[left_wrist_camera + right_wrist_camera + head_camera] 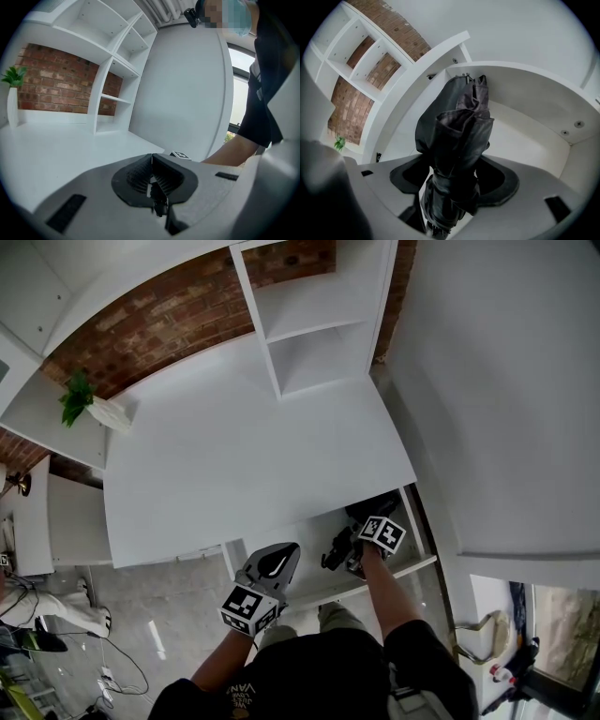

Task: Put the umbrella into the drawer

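Observation:
The folded black umbrella (457, 136) stands between the jaws of my right gripper (454, 176), its far end down inside the open white drawer (534, 140). The pads stand wide on either side of it and do not visibly press on the fabric. From the head view, my right gripper (347, 554) reaches steeply down into the drawer (424, 531) under the desk's right end, with the umbrella (375, 506) dark beneath the desk edge. My left gripper (279, 559) hovers at the drawer's left front corner, shut and empty, its jaws meeting at the tips (151, 157).
The white desk top (244, 456) overhangs the back of the drawer. A white shelf unit (309, 315) stands at its far side against a brick wall. A potted plant (77, 397) sits far left. A white cabinet wall (506, 381) closes in the right side.

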`<state>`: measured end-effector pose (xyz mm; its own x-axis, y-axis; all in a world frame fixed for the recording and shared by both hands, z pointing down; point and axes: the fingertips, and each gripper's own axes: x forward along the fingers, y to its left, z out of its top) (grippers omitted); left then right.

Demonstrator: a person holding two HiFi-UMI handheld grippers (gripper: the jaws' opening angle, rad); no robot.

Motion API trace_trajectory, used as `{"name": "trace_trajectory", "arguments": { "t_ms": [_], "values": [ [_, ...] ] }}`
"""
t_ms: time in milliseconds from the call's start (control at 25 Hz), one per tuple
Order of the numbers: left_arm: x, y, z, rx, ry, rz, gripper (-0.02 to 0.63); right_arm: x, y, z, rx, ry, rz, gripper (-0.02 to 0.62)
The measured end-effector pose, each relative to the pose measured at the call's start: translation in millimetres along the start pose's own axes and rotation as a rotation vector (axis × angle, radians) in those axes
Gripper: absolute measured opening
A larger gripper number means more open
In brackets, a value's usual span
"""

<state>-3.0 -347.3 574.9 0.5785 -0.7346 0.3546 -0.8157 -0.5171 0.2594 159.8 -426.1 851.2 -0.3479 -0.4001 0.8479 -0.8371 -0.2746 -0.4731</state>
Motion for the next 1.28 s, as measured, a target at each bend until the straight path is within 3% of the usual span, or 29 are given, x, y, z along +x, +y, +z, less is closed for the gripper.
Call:
{"name": "trace_trajectory", "arguments": {
  "t_ms": [640, 880, 1080, 1280],
  "values": [
    [-15.6, -10.9, 1.3, 0.029, -0.019, -0.081, 0.008, -57.2, 0.8, 9.4, -0.039, -0.128, -0.026, 0.281],
    [-28.9, -20.3, 4.1, 0.041, -0.036, -0.117, 0.008, -96.4, 14.6, 6.5, -0.175, -0.221, -0.075, 0.142],
    [-41.5, -25.9, 3.7, 0.047, -0.042, -0.141, 0.008, -126.8, 24.7, 4.2, -0.215, -0.312, -0.098, 0.022],
    [-57.5, -26.2, 2.2, 0.048, -0.046, -0.154, 0.008, -159.8, 42.9, -1.3, -0.238, -0.393, -0.079, 0.002]
  ]
}}
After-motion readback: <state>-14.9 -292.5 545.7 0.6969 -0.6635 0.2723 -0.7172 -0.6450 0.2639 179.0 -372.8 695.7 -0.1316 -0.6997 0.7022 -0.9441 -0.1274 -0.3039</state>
